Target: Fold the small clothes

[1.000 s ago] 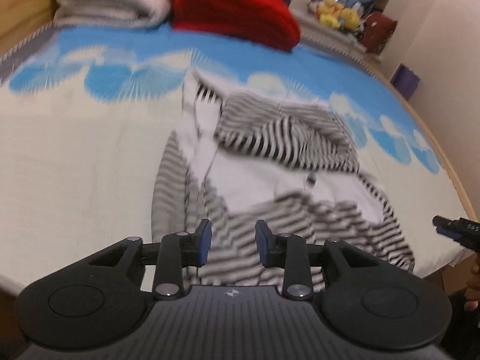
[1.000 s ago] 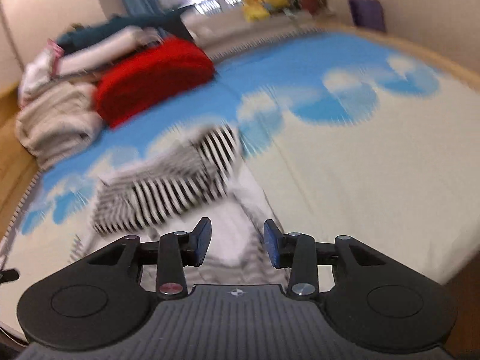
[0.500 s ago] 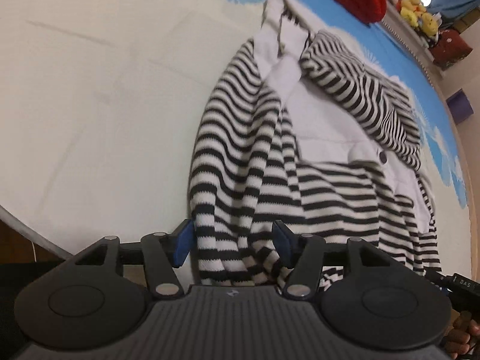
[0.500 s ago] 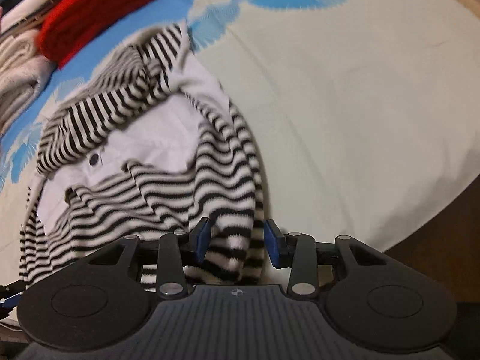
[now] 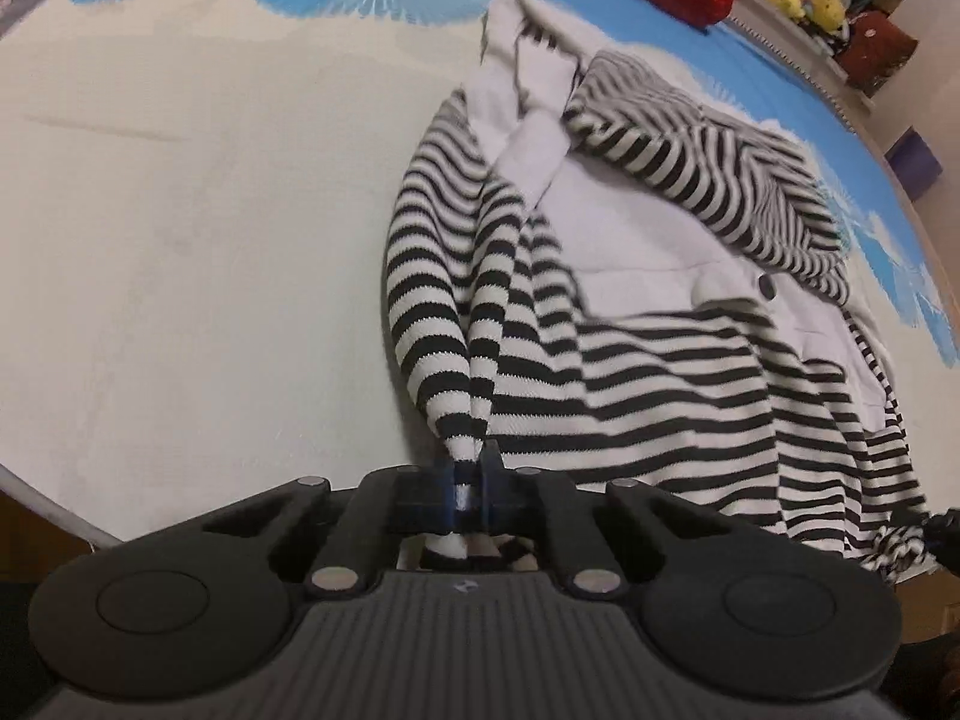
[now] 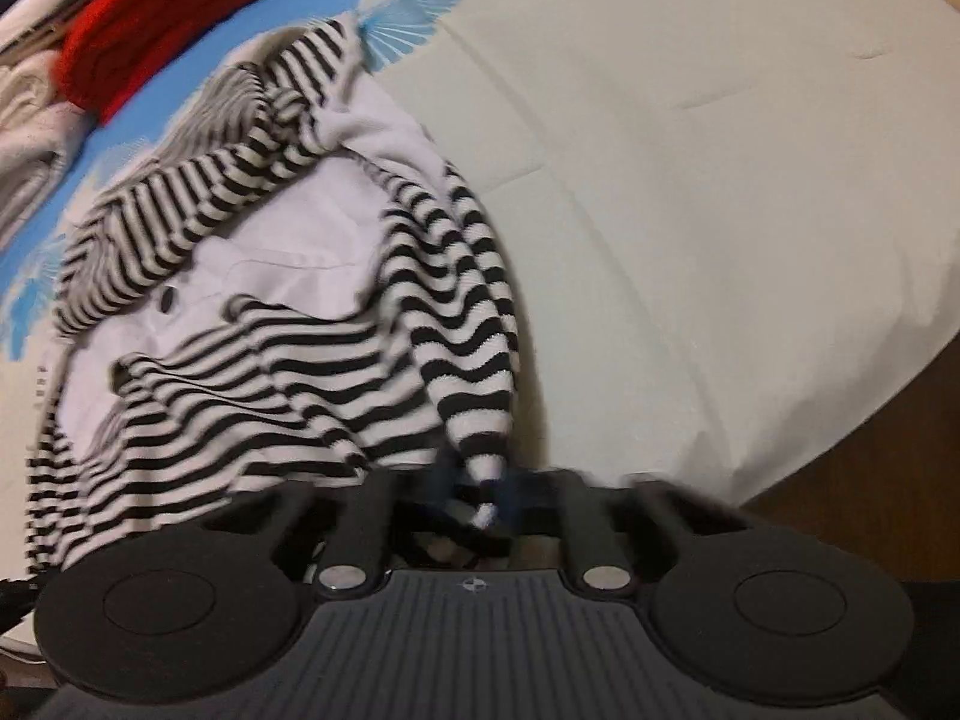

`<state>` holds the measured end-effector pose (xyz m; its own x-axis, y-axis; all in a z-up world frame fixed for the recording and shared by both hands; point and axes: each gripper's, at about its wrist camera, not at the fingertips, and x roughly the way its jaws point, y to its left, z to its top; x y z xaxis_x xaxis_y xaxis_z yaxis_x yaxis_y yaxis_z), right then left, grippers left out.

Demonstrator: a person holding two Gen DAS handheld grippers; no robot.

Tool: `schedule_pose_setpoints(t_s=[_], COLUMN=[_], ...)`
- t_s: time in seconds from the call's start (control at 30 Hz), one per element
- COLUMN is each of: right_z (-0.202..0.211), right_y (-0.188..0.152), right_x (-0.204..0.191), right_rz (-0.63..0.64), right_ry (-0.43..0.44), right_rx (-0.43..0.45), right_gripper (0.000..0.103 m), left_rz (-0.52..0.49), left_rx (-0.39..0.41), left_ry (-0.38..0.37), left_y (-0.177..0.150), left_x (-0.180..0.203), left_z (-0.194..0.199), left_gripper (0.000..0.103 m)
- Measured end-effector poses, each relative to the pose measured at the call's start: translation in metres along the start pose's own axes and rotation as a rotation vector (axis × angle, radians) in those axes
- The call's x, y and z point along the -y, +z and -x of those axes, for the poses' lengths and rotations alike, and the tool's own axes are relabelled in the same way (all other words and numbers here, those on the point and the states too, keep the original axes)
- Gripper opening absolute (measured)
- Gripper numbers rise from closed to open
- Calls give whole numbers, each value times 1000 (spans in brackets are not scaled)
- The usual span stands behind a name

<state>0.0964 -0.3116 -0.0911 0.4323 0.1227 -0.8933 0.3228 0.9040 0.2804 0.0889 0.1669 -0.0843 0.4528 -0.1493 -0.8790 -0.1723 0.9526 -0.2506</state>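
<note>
Left wrist view: my left gripper, jaws just closed, pinches near hem corner of striped garment lying on bed sheet near edge. I judge: grip for lifting.

Right wrist view: right gripper, blurred, just closed on opposite hem corner. Red cushion behind.

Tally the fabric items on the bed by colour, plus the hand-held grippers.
Black-and-white striped garment: 1
Red folded item: 1
Off-white folded item: 1
Hand-held grippers, left hand-held gripper and right hand-held gripper, both clamped on striped cuffs: 2
Total: 5
</note>
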Motion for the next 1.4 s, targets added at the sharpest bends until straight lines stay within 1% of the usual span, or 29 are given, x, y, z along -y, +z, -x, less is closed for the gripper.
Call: schedule_pose_setpoints(t_s=[0.1,0.17,0.23,0.3,0.33,0.4,0.43,0.53,0.67,0.83,1.1,1.17,1.2,1.23,1.33,1.4], right_z=[15,21,17,9,5,2,0,-4,-6,-7,-7,-7,-6,-5,1,9], right_y=[3,4,3,1,0,-2,-2,-4,-5,-6,-7,-7,-7,-7,-6,-3], right_x=[3,8,13,15,14,10,8,5,3,1,-1,-2,-2,-3,-6,-3], right_rz=[-14,-32,-41,-50,-39,-7,4,6,28,53,75,82,85,89,107,86], right_ry=[37,51,36,38,35,14,9,-7,-25,-34,-40,-36,-26,-13,-5,11], right_rx=[58,72,47,-1,-16,-19,-24,-39,-40,-35,-28,-24,-21,-14,19,48], right_gripper=[5,5,6,9,13,15,19,26,28,28,28,21,11,8,6,5], left_rz=[27,39,57,88,106,125,126,103,68,63,44,28,20,11,-30,-37], left_rx=[44,47,17,-37,-56,-77,-81,-78,-73,-73,-69,-67,-66,-65,-40,-15], left_ry=[-32,-42,-43,-49,-55,-54,-54,-46,-22,-19,-15,-13,-15,-19,-29,-52], left_y=[0,-1,-2,-3,-3,-4,-4,-4,-6,-6,-6,-6,-6,-5,-1,2], left_x=[-3,-6,-10,-16,-19,-22,-23,-20,-14,-15,-14,-13,-12,-11,-6,-4], left_z=[18,23,18,6,0,-6,-7,-6,-7,-8,-9,-9,-9,-8,0,12], left_gripper=[7,7,9,13,18,27,27,27,30,30,29,26,20,14,9,8])
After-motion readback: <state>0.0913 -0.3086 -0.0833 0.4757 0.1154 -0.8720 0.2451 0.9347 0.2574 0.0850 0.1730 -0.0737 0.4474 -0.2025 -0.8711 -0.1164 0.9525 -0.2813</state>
